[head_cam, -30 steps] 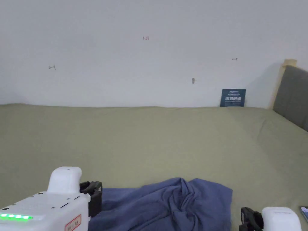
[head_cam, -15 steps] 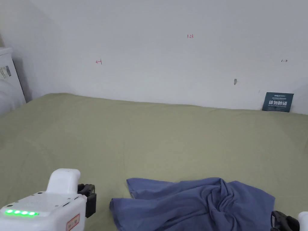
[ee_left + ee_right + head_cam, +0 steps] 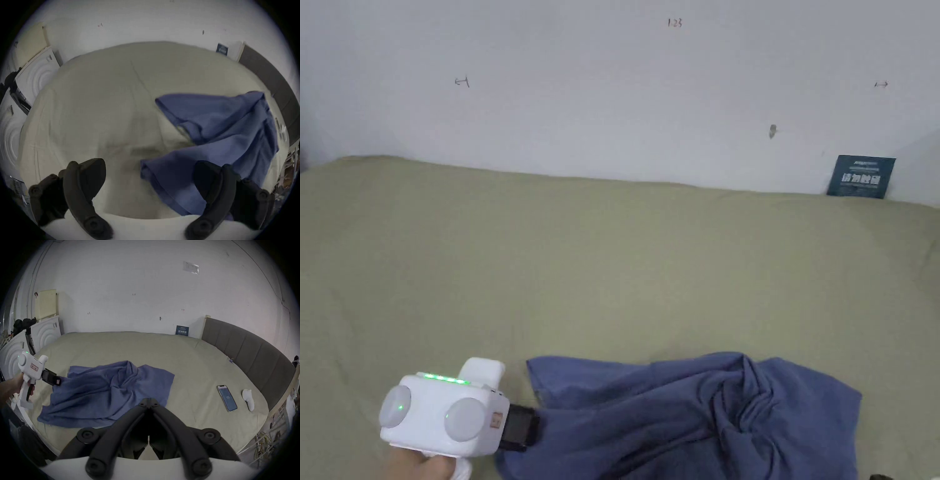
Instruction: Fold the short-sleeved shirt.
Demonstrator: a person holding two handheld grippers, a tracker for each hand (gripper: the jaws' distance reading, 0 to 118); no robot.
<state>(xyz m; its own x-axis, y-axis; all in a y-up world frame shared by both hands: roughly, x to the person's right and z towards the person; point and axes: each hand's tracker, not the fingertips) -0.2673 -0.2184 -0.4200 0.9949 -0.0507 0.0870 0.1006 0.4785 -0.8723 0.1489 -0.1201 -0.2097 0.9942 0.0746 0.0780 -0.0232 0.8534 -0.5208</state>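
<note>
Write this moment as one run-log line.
crumpled blue short-sleeved shirt: unfolded on green bedsheet | left gripper: open at shirt edge | right gripper: shut, empty

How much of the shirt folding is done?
Nothing is folded yet: the blue shirt lies crumpled on the bed. The left gripper, jaws open, is at the shirt's edge. The right gripper is shut, holding nothing. Spreading and folding remain.

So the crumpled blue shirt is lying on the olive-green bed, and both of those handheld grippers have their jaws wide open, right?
Not quite. The crumpled blue shirt does lie on the olive-green bed, and the left gripper has its jaws wide open at the shirt's edge. But the right gripper has its jaws closed together with nothing between them, as the right gripper view shows.
</note>
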